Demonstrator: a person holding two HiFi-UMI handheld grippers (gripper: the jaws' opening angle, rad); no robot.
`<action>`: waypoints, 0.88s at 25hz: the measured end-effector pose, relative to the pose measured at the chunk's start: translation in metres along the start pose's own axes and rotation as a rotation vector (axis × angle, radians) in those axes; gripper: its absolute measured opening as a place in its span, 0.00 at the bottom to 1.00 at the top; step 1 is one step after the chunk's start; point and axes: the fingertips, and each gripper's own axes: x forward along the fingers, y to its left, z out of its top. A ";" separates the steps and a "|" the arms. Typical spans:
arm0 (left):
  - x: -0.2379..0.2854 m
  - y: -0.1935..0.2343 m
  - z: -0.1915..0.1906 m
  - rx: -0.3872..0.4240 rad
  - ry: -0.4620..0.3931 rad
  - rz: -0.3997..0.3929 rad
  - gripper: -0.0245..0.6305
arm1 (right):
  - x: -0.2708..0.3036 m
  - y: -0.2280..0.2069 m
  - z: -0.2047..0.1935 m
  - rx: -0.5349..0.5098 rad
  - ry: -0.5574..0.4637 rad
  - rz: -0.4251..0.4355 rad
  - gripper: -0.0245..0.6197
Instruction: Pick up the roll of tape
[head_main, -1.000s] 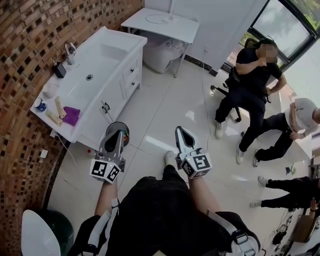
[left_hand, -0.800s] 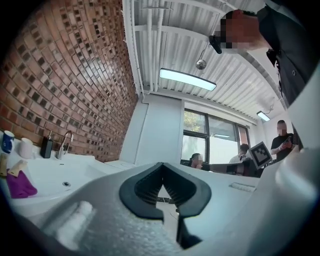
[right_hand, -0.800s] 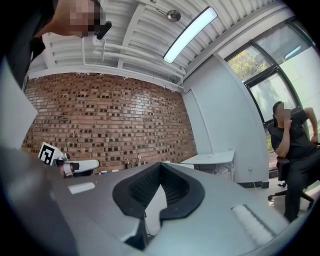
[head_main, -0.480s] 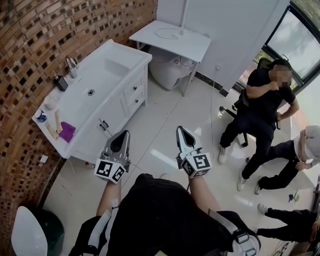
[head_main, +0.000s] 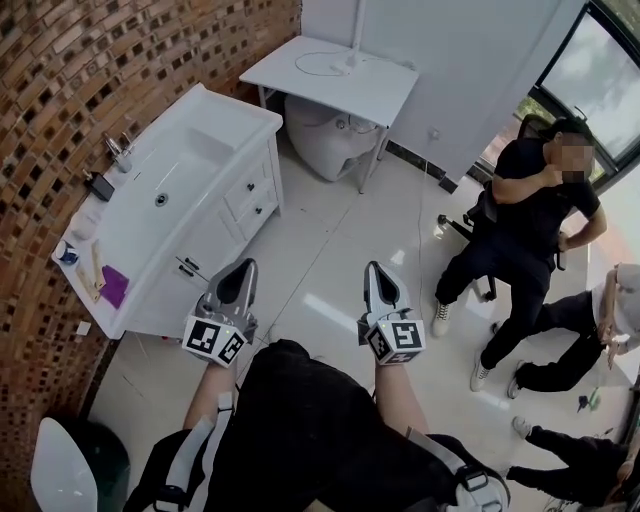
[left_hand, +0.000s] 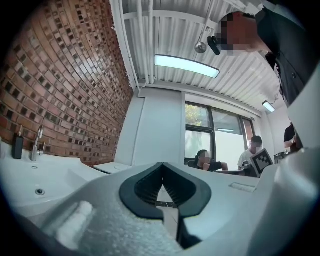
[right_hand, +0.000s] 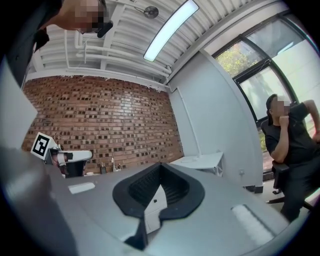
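Note:
No roll of tape is plain in any view. A thin pale ring (head_main: 322, 62) lies on the small white table (head_main: 385, 92) at the far end; it is too small to identify. Both grippers are held level over the white floor in front of the person's dark trousers. My left gripper (head_main: 243, 266) is shut and empty, its tips meeting in the left gripper view (left_hand: 161, 164). The right gripper (head_main: 376, 268) is shut too, with nothing between its dark pads (right_hand: 160, 164).
A white sink cabinet (head_main: 215, 215) stands along the brick wall at left, with a purple cloth (head_main: 113, 285), a cup (head_main: 65, 252) and a tap (head_main: 118, 148). A white tub (head_main: 320, 125) sits under the table. People (head_main: 530, 220) sit at right. A dark bin (head_main: 75, 470) is at lower left.
The view has travelled forward across the floor toward the white table, both grippers going with it, still shut. The round bin near the left gripper has dropped out of sight.

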 end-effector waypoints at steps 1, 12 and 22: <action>0.009 0.005 -0.003 0.003 0.006 0.002 0.04 | 0.007 -0.010 -0.004 -0.004 0.012 -0.021 0.05; 0.152 0.089 -0.001 -0.010 -0.069 -0.063 0.04 | 0.149 -0.071 0.026 -0.075 0.024 -0.093 0.05; 0.255 0.151 -0.005 -0.031 -0.054 -0.146 0.04 | 0.248 -0.097 0.039 -0.059 0.015 -0.120 0.05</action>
